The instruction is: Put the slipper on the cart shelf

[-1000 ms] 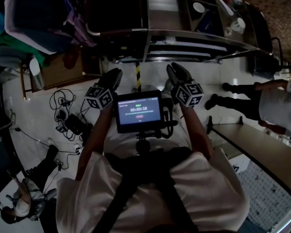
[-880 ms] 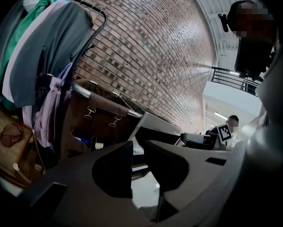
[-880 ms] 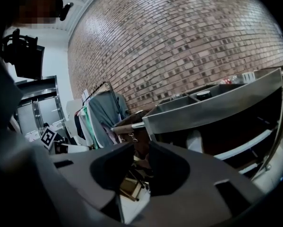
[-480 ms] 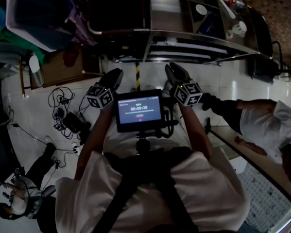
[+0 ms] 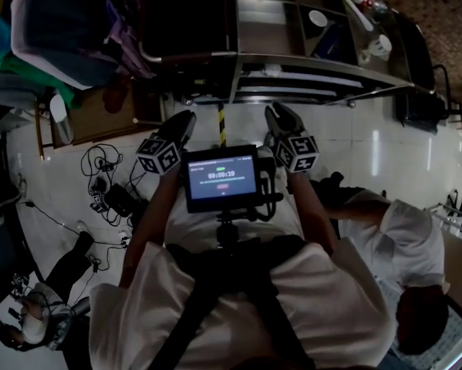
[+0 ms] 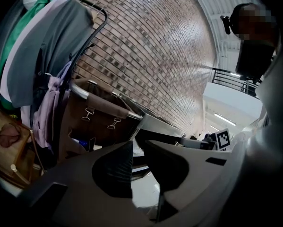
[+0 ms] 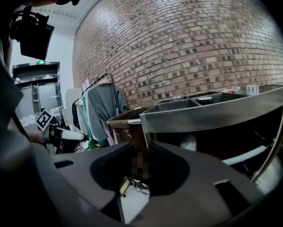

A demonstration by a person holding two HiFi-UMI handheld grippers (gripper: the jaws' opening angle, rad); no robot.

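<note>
I stand in front of a steel cart (image 5: 315, 62) with several shelves. My left gripper (image 5: 186, 119) and right gripper (image 5: 277, 112) are held side by side at chest height, both pointing at the cart and short of it. In the left gripper view the left gripper (image 6: 139, 146) shows only a thin slit between its jaws, with nothing in it. The right gripper (image 7: 141, 150) has its jaws together and holds nothing. A pale object (image 5: 271, 67) lies on a lower cart shelf, also visible as a pale object (image 7: 191, 143) in the right gripper view; I cannot tell whether it is the slipper.
A clothes rack (image 5: 53, 29) full of garments stands at the left, with a brown bag (image 5: 99, 102) beside the cart. Cables (image 5: 107, 191) lie on the floor at left. A person (image 5: 400, 237) is close on my right, another person (image 5: 38, 314) at lower left. Cups (image 5: 317, 14) sit on the cart's top.
The person on the right has walked from the far right edge to close beside me. Both grippers stay where they were.
</note>
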